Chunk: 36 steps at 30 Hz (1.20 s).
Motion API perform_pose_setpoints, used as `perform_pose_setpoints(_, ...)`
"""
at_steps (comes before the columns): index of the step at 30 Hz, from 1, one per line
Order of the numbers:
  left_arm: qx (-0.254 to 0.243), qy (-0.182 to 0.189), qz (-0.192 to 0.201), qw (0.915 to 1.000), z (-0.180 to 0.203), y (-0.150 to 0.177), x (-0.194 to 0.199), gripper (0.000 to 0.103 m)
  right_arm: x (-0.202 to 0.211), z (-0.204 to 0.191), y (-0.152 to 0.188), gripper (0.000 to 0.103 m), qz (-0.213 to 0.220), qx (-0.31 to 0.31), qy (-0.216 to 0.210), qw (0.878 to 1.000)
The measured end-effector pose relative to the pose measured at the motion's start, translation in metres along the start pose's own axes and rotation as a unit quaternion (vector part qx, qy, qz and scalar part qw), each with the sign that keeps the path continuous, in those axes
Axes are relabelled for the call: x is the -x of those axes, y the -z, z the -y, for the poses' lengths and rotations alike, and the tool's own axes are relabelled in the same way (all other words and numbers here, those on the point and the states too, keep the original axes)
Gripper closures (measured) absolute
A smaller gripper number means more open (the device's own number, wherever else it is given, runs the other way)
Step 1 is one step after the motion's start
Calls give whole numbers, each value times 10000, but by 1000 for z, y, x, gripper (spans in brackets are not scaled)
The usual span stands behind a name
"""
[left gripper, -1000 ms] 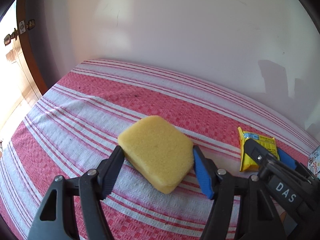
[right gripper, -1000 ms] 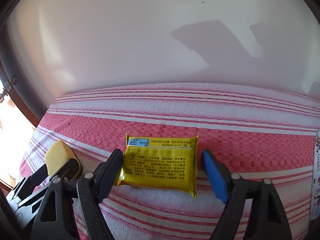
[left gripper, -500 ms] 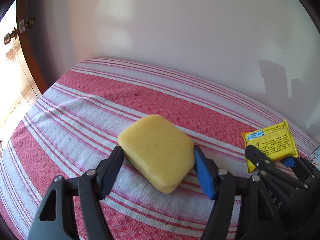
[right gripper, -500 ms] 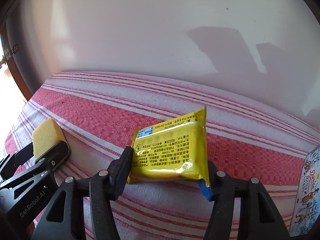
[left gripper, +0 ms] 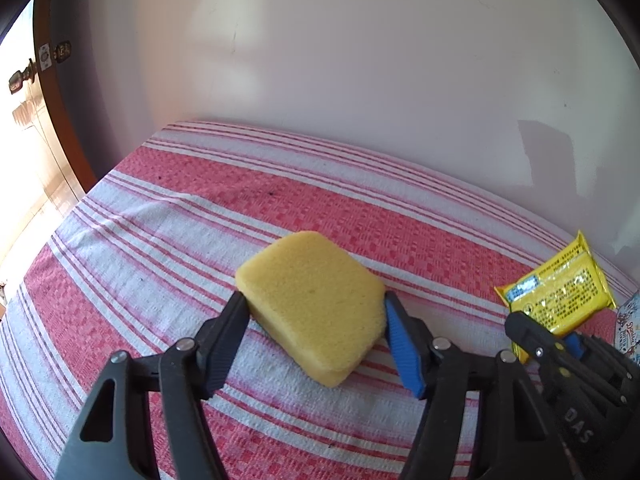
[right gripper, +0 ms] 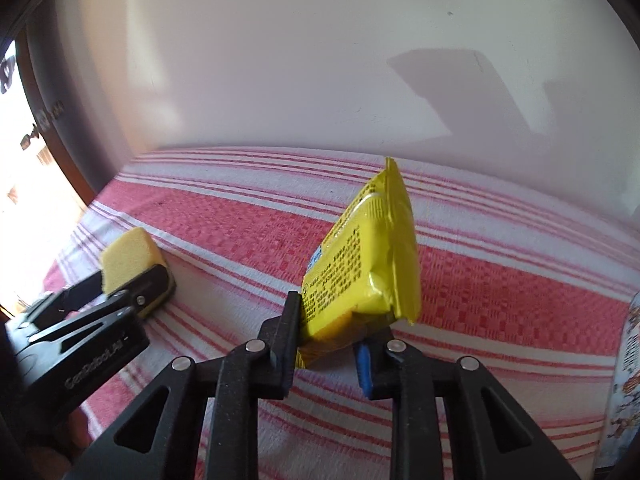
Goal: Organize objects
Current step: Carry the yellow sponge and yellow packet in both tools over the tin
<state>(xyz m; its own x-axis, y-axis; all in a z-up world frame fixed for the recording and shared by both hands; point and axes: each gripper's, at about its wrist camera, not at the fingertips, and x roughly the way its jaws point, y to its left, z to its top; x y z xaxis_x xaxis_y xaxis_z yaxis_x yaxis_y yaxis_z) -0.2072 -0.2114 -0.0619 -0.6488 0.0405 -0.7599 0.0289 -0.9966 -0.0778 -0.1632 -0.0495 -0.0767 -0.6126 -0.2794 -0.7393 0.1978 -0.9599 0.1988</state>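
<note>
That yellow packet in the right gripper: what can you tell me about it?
The yellow packet is a sealed, shiny foil wrapper with small black print and a blue label. The right gripper has just closed on its lower end, and it stands tilted on edge above the striped cloth. Contents unseen.

Striped cloth [left gripper: 280, 208] (red, white), wall [left gripper: 360, 60]

Both wrist views close, angled down; sharing striped cloth [left gripper: 280, 208]
</note>
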Motion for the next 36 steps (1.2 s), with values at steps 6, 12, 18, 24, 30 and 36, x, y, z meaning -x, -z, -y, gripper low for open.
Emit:
perform_pose_setpoints(6,8,-8,9,10000,0,0,0,36,20,26,15,78,161,-496,-460,9976)
perform_pose_setpoints(12,30,-25,199,9998,2,4,11,36,53,32,31,78,511,-426,-424,9969)
perform_pose_setpoints(18,-220,-73,857,9960,22,13,37,36,82,27,43,78,974,-173,-155,9950)
perform_pose_setpoints(24,-407,-121,1239,9914,39,24,57,36,102,33,55,78,1215,-72,-7,9926)
perform_pose_setpoints(30,-505,6,1289,9904,53,37,70,36,113,43,63,78,1257,-183,24,9919)
perform_pose_setpoints(36,-626,38,1398,9882,66,52,86,36,107,19,59,78,1328,-185,144,9909)
